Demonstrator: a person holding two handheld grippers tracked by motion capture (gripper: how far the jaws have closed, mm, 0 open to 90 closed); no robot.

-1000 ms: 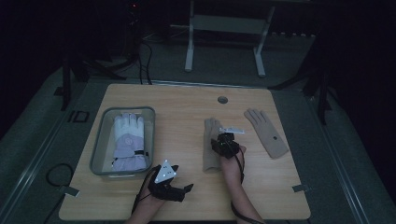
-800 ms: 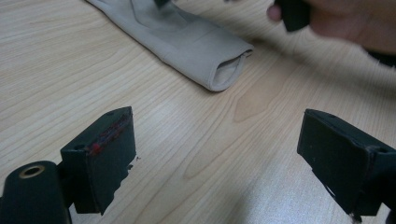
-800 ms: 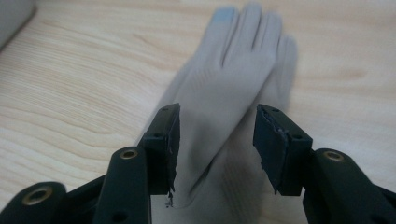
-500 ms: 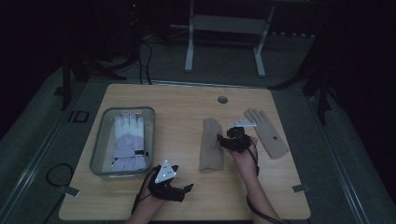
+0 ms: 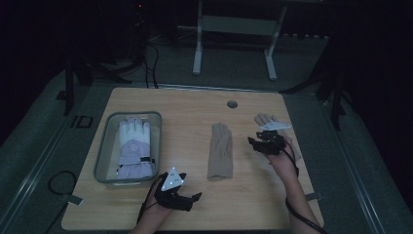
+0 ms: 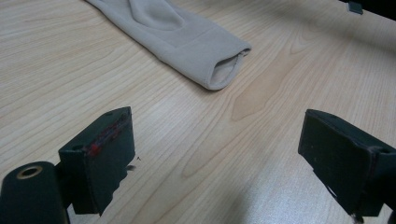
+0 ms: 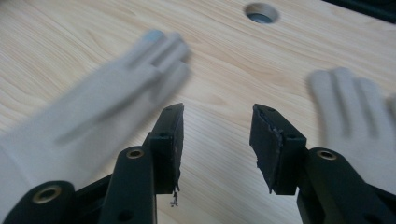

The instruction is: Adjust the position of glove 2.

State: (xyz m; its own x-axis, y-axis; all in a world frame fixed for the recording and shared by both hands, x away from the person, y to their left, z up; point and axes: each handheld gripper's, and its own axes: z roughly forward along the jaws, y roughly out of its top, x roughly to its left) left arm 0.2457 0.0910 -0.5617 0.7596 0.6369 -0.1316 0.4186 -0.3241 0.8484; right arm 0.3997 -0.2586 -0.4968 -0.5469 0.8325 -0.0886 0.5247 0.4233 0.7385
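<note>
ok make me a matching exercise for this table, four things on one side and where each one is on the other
Things:
1. white glove
2. folded beige glove
3. flat beige glove
4. round hole

Places:
A. mid-table, between the two grippers
B. far edge of the tabletop
C. inside the clear bin
D. just beyond the right gripper

Pairs: 1-C, 2-A, 3-D, 4-B

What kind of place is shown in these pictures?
Probably a lab or recording room, dimly lit: a bare wooden table with a cable hole, cables on the grey floor, a metal stand behind, and beige gloves laid out beside a clear bin.
</note>
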